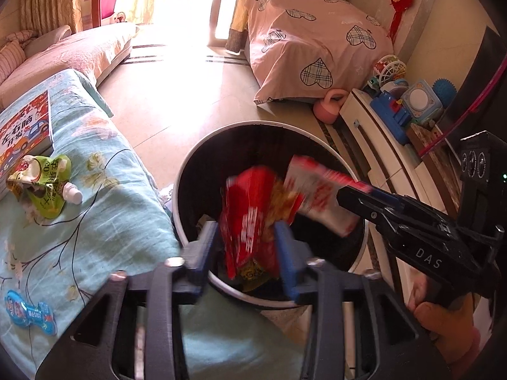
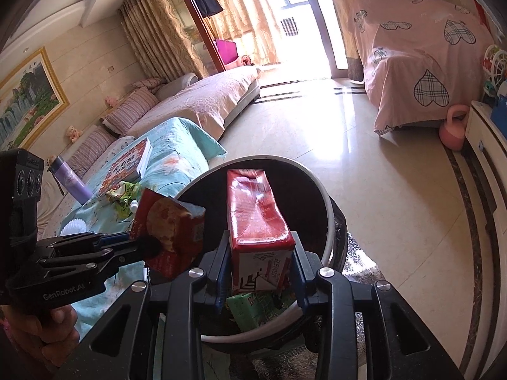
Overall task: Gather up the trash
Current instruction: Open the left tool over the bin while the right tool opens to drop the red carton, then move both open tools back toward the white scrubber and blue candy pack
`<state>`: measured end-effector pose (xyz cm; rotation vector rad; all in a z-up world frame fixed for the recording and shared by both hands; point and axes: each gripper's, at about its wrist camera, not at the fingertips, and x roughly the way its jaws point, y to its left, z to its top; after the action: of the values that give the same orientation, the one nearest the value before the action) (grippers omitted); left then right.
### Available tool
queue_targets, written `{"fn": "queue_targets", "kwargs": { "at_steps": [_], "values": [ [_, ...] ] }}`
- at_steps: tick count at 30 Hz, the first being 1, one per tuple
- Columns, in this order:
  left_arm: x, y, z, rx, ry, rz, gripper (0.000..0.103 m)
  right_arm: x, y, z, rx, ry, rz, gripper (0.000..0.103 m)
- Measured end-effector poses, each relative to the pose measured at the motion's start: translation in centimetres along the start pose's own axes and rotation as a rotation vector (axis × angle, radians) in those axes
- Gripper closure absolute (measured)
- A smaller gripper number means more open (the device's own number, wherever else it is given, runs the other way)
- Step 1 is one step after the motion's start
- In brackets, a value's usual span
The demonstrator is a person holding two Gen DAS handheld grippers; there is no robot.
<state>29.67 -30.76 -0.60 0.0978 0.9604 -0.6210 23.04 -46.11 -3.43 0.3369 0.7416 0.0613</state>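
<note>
Trash bin (image 2: 329, 218), one red carton (image 2: 258, 221), one red wrapper (image 1: 250, 221), two hand-held grippers.

red carton (image 2: 258, 221) gripped over bin (image 2: 329, 218), wrapper (image 2: 171, 231) alongside

Bright daylight thru balcony door (image 2: 304, 15) blows out floor (image 1: 177, 95), fisheye edges dark, red wrapper (image 1: 250, 218) motion-blurred.

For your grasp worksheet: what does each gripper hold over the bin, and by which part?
The left gripper holds a red snack wrapper by its lower part. The right gripper pinches a red carton by the sides of its near end.
</note>
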Motion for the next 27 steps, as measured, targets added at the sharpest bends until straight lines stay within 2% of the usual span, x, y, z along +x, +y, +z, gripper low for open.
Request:
{"fn": "queue_targets", "kwargs": {
  "at_steps": [1, 4, 6, 8, 10, 13, 17, 27],
  "values": [
    [-0.3, 0.1, -0.2, -0.001, -0.010, 0.003, 0.053, -0.1, -0.1, 0.0, 0.008, -0.004, 0.003, 0.054],
    [-1.0, 0.6, -0.9, -0.010, -0.020, 0.000, 0.053, -0.7, -0.5, -0.3, 0.028, -0.025, 0.008, 0.044],
    [-1.8, 1.2, -1.7, -0.025, -0.035, -0.004, 0.052, -1.2, -0.4, -0.6, 0.037, -0.034, 0.013, 0.042],
    [-2.8, 2.0, -2.5, -0.040, -0.055, 0.002, 0.049, -1.7, 0.1, -0.8, 0.034, -0.046, 0.031, 0.036],
    [-3.9, 2.9, -3.5, -0.061, -0.075, 0.010, 0.045, -2.4, 1.0, -1.2, 0.020, -0.065, 0.039, 0.019],
    [-5.5, 4.8, -5.5, -0.099, -0.094, 0.030, 0.044, -3.1, 2.8, -1.8, -0.002, -0.086, 0.079, 0.010],
    [-7.8, 7.9, -8.2, -0.181, -0.131, 0.080, 0.039, -3.0, 5.8, -3.2, -0.046, -0.063, 0.137, 0.007],
    [-12.0, 15.9, -14.7, -0.367, -0.158, 0.191, 0.039, -0.2, 13.3, -6.6, -0.171, 0.047, 0.251, 0.007]
  ]
}}
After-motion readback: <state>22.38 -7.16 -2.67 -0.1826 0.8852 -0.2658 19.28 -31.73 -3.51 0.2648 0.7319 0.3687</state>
